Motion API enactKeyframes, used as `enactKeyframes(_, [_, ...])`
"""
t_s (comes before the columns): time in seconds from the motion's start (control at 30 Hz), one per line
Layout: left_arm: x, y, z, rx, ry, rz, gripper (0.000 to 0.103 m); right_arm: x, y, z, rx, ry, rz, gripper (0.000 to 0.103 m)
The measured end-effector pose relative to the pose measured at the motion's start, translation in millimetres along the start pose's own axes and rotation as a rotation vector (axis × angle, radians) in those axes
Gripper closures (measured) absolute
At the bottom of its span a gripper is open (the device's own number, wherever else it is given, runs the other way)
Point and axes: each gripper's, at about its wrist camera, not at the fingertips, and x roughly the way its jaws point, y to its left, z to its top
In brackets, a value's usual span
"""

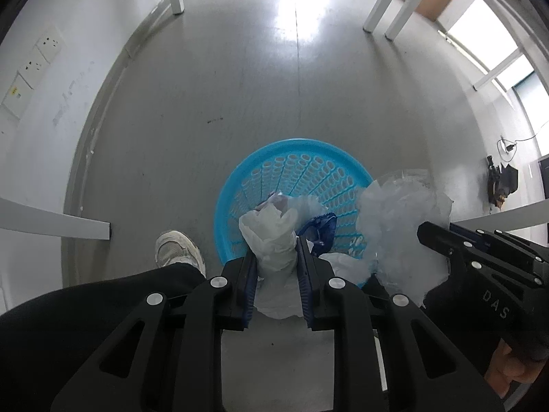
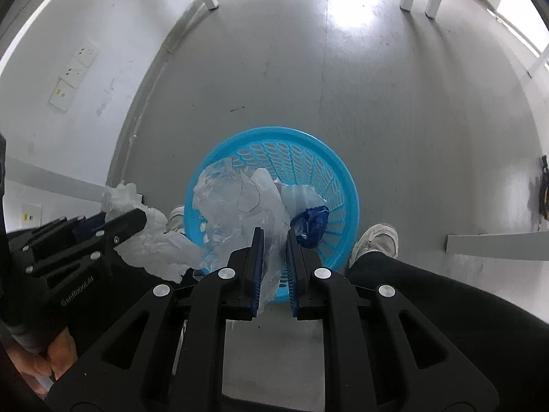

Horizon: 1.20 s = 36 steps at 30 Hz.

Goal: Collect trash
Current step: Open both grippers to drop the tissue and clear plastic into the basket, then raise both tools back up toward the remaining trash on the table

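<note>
Grey floor (image 1: 206,110), scuffed and glare-lit, bounded by a white wall with sockets; white furniture legs at the edges. Item one: blue perforated basket (image 1: 295,151), standing on the floor directly beneath both tools, already holding a dark blue wrapper (image 2: 310,223) and some pale plastic. Item two: crumpled white tissue (image 1: 271,237), clamped between the narrowly set fingers of the left gripper (image 1: 276,257), held above the near rim of the basket. Item three: clear plastic bag (image 2: 236,199), crumpled, pinched between the nearly closed fingers of the right gripper (image 2: 274,257), hanging over the basket's mouth. Both tools are pointed steeply downward. A shoe (image 1: 178,249) and dark trouser leg of the person are seen beside the basket. Status, as judged: collection largely done, two pieces carried to the basket but not yet released; dropping both is left. No loose trash is seen on the visible floor, though areas behind the tools are hidden.
</note>
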Motion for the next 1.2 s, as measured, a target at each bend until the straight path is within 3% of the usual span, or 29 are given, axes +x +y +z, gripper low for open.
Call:
enactKeyframes(0.33, [32.4, 1.7, 15.8, -0.043, 0.066, 0.025, 0.083, 48.8, -6.4, 18.0, 0.032, 0.097, -0.022, 0.091])
enactKeyframes(0.63, [47.2, 0.8, 20.5, -0.057, 0.098, 0.033, 0.083, 66.3, -10.3, 23.8, 0.054, 0.128, -0.054, 0.089])
enactKeyframes(0.7, [48.6, 1.0, 22.6, -0.056, 0.094, 0.012, 0.075, 66.6, -9.9, 25.0, 0.06, 0.13, -0.045, 0.086])
enactKeyframes(0.73, [47.9, 1.0, 24.3, -0.058, 0.093, -0.014, 0.062, 65.4, -10.5, 24.9, 0.064, 0.125, -0.041, 0.081])
enactKeyframes(0.8, [43.1, 3.9, 25.5, -0.066, 0.069, -0.034, 0.05, 64.8, -12.1, 25.7, 0.075, 0.114, -0.046, 0.072])
enactKeyframes(1.0, [39.0, 10.3, 20.0, -0.097, 0.052, -0.05, 0.048, 60.1, -14.4, 19.6, 0.085, 0.1, -0.052, 0.064])
enactKeyframes(1.2, [28.4, 7.1, 10.3, -0.094, 0.047, -0.058, 0.047, 43.2, -5.6, 9.5, 0.049, 0.077, -0.042, 0.063])
